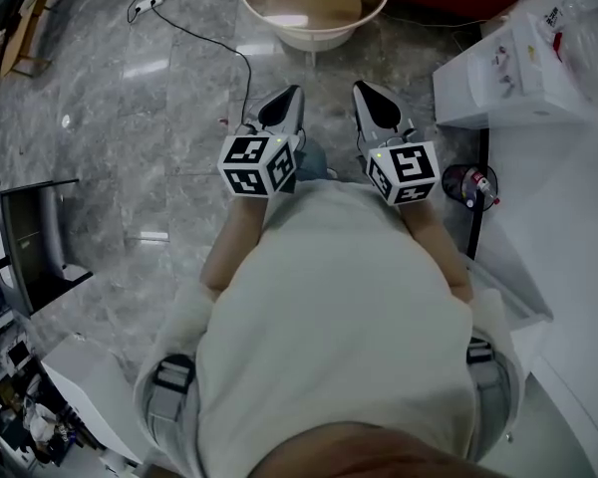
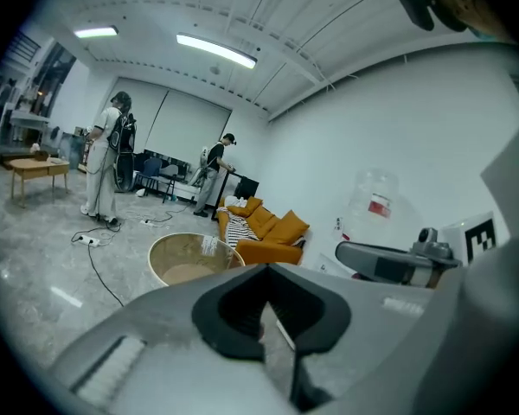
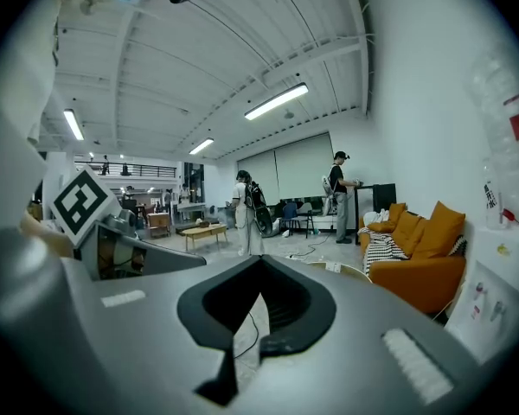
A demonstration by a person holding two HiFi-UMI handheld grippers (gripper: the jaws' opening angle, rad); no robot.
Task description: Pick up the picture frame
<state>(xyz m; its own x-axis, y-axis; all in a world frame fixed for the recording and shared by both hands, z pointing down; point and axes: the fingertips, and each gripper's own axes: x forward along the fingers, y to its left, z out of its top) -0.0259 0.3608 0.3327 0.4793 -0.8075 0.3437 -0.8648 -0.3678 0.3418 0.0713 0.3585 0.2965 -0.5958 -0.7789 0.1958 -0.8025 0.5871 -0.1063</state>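
The left gripper (image 1: 282,108) and right gripper (image 1: 374,103) are both closed and empty, side by side above the grey marble floor (image 1: 169,137). A round tub (image 1: 314,8) stands ahead of them, with an orange sofa (image 2: 272,230) beyond. A white table (image 1: 578,227) lies right of the right gripper. I cannot tell where the picture frame is.

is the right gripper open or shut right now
Shut. On the right gripper, seen in its own view, the jaw tips meet with nothing held between them.
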